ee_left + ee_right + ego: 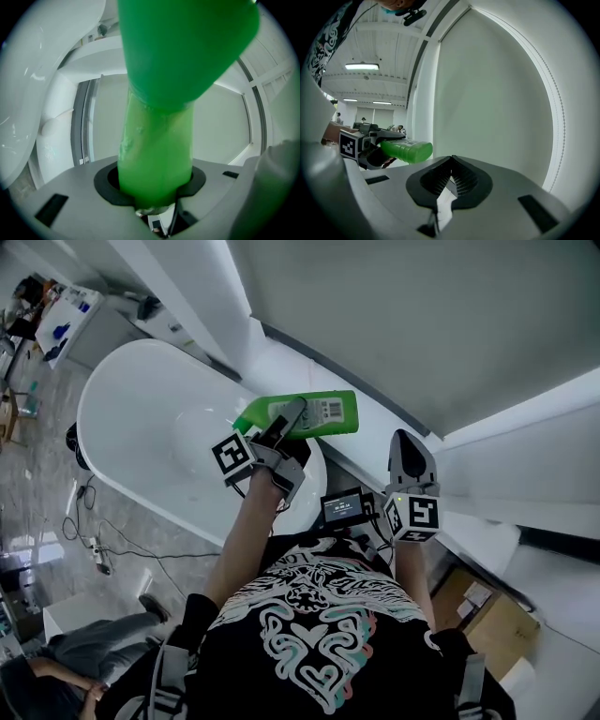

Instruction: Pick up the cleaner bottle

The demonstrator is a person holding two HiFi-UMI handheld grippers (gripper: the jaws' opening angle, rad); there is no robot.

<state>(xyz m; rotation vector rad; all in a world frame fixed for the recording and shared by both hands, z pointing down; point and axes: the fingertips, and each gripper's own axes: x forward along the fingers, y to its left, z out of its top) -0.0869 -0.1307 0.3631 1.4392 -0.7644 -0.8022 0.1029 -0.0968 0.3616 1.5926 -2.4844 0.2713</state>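
The cleaner bottle (309, 414) is green with a white label and lies on its side in the air over the tub's near rim. My left gripper (287, 424) is shut on it, both jaws clamped around its narrower part. In the left gripper view the bottle (157, 140) fills the middle, its wide body swelling toward the top. My right gripper (409, 448) hangs to the right near the white ledge, jaws together and nothing in them. In the right gripper view the pads (451, 176) meet, and the bottle (407, 151) shows far left, held out level by the left gripper (370, 143).
A white bathtub (122, 442) lies below and left of the bottle. A slanted white wall and ledge (487, 493) run behind both grippers. A cardboard box (487, 615) sits lower right, cables (94, 545) trail on the marble floor, and a person (56, 667) sits at the lower left.
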